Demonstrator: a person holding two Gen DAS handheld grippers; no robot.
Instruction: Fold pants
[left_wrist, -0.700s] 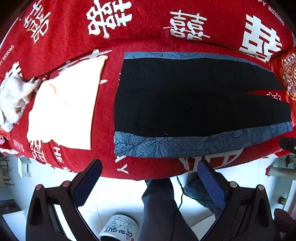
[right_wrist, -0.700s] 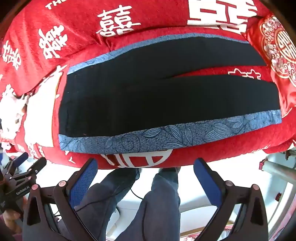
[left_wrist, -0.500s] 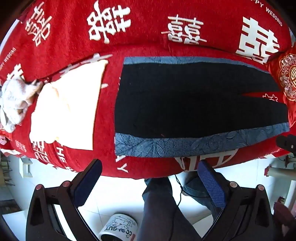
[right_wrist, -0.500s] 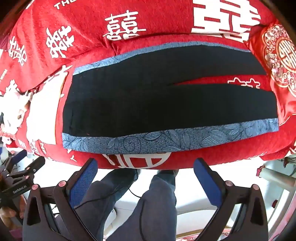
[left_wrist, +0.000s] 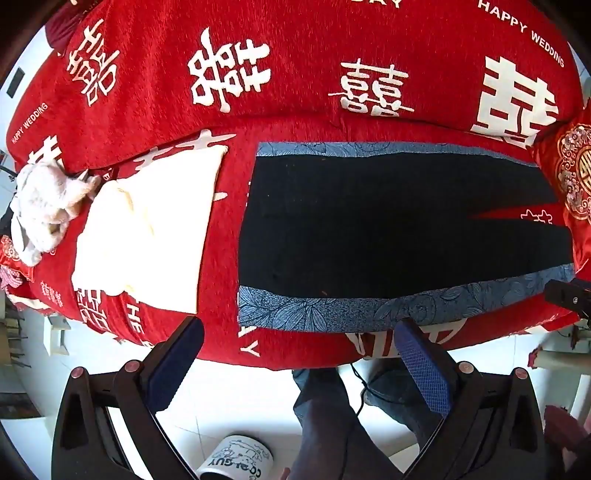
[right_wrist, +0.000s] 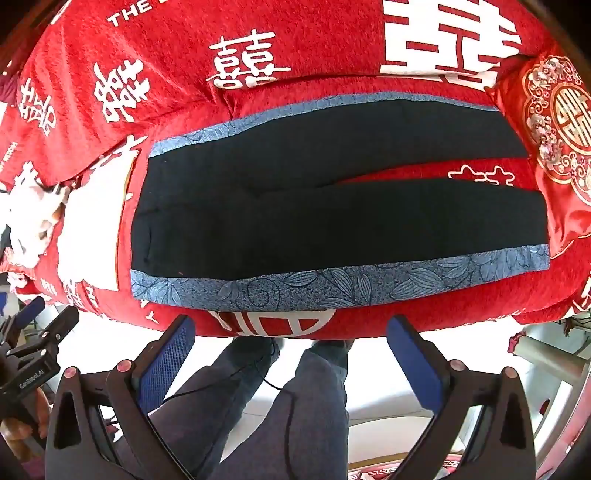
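Black pants (left_wrist: 388, 229) with blue patterned side stripes lie flat on a red sofa seat, waist to the left, legs to the right with a narrow gap between them. They also show in the right wrist view (right_wrist: 332, 214). My left gripper (left_wrist: 299, 339) is open and empty, just in front of the near blue stripe (left_wrist: 332, 314) by the waist end. My right gripper (right_wrist: 290, 332) is open and empty, in front of the sofa edge below the near stripe (right_wrist: 332, 284).
A folded cream cloth (left_wrist: 147, 229) and a crumpled white cloth (left_wrist: 44, 206) lie left of the pants. A red embroidered cushion (right_wrist: 554, 122) sits at the right end. A white mug (left_wrist: 236, 458) stands on the tiled floor. The person's legs (right_wrist: 277, 406) are below.
Both grippers have moved closer to the sofa; the pants now appear lower and nearer the fingertips. The pants have not moved.
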